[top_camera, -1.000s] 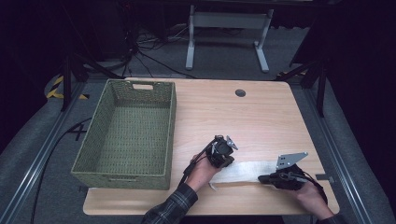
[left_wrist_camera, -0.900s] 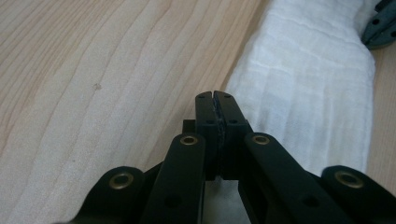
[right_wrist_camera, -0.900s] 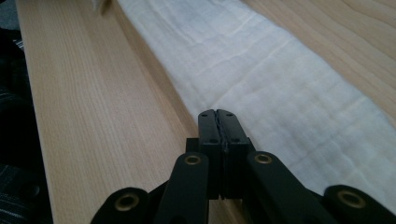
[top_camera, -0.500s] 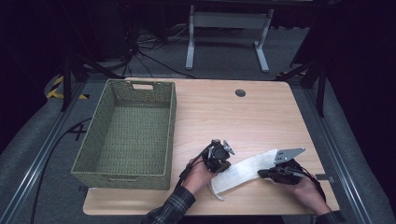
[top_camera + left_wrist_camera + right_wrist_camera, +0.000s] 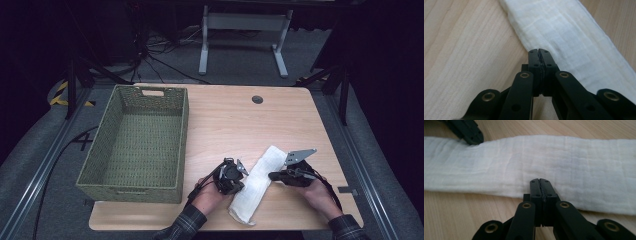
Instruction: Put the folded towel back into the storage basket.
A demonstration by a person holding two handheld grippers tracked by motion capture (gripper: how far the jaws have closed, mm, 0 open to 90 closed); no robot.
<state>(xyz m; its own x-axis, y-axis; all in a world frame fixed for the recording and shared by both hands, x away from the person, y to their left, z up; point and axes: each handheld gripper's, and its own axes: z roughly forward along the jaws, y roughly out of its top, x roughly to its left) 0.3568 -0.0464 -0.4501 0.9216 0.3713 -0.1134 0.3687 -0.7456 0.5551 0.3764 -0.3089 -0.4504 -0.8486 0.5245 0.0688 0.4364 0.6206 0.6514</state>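
A folded white cloth [image 5: 256, 184] lies slantwise on the wooden table [image 5: 240, 120] near its front edge, between my two hands. My left gripper [image 5: 243, 175] is shut, and its tips rest at the cloth's left long edge [image 5: 574, 42]. In the left gripper view the jaws [image 5: 539, 51] are pressed together with nothing between them. My right gripper [image 5: 273, 176] is shut too, its tips [image 5: 540, 180] lying on the opposite long edge of the cloth [image 5: 524, 162]. The left gripper's black jaw tip [image 5: 469, 132] shows across the cloth in the right gripper view.
A green woven basket [image 5: 132, 142] with nothing inside stands on the left half of the table. A small round cable hole [image 5: 257, 99] sits near the far edge. A white desk frame [image 5: 242, 37] stands on the floor beyond the table.
The cloth has swung from lying nearly crosswise to a steep diagonal, its right end going away from me. Both hands moved with it, the left one nearer, the right one leftward.
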